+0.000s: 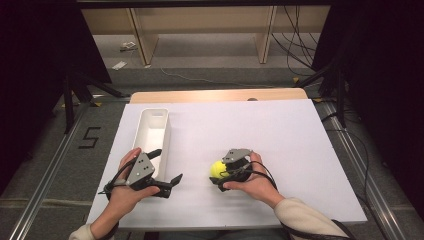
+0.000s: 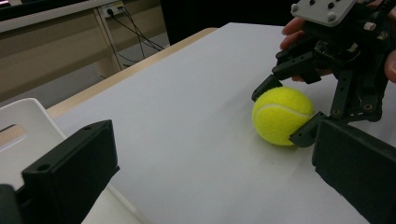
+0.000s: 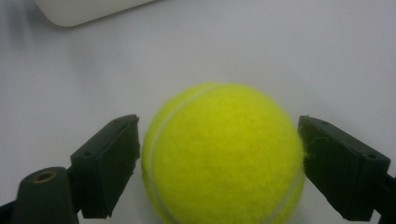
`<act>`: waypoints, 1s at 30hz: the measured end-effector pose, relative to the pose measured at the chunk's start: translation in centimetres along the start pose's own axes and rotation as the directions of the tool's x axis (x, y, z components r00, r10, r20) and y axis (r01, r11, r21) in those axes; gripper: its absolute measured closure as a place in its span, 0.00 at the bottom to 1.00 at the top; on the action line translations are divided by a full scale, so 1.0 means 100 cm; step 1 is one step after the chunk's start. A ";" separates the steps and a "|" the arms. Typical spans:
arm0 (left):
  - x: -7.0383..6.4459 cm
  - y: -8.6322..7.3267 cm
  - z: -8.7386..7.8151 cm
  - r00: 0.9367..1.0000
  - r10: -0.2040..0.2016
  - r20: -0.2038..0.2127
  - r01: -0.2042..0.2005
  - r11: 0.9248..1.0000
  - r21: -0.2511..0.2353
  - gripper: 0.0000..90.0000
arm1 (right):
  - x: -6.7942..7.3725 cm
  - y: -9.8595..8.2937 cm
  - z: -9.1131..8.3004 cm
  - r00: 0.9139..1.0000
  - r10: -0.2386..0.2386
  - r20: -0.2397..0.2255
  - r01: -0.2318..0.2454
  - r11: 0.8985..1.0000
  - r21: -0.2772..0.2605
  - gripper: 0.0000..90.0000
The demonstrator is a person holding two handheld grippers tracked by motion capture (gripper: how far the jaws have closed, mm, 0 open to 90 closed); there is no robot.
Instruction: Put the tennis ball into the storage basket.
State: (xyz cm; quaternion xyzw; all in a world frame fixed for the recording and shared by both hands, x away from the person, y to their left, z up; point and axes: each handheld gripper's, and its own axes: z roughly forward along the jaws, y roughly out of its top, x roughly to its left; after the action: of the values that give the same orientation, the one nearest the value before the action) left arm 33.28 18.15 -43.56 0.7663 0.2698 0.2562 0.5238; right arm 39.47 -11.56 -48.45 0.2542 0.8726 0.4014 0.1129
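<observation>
- High view: a yellow tennis ball (image 1: 217, 169) sits on the white table (image 1: 300, 150), near its front middle, between the jaws of the right gripper (image 1: 231, 169). The left gripper (image 1: 167, 167) rests open and empty at the near end of a white bin (image 1: 150, 131).
- Left gripper view: its 2 jaws stand wide apart. Beyond them, the right gripper (image 2: 292, 112) brackets the ball (image 2: 281, 115) at opposite sides of its middle, likely the surest hold.
- Right gripper view: fuzzy felt with a pale curved seam; the ball (image 3: 224, 154) looks light, springy and grippy. Both jaws touch or nearly touch it; a firm clamp cannot be confirmed.
</observation>
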 end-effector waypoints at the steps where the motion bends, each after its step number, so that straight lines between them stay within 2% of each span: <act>1: 0.000 0.000 0.000 1.000 -0.001 0.000 0.001 1.000 0.000 0.00 | 0.000 0.000 0.001 1.000 -0.004 0.000 0.004 1.000 -0.001 0.17; 17: 0.000 0.000 0.000 1.000 0.001 0.001 -0.001 1.000 -0.001 0.00 | -0.001 -0.001 0.005 1.000 0.006 0.011 -0.006 1.000 0.024 0.19; 27: 0.000 0.000 -0.001 1.000 0.001 0.001 -0.001 1.000 0.000 0.00 | 0.000 0.000 0.005 1.000 0.008 0.016 -0.009 1.000 0.024 0.28; 30: 0.001 0.000 -0.001 1.000 0.001 0.001 -0.001 1.000 -0.001 0.00 | 0.000 0.000 0.005 1.000 0.007 0.018 -0.008 1.000 0.026 0.29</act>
State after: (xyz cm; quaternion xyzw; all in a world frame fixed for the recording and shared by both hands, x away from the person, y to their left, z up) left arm 33.27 18.23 -43.53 0.7664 0.2689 0.2561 0.5241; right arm 39.63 -11.22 -48.76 0.2625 0.8758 0.3882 0.1158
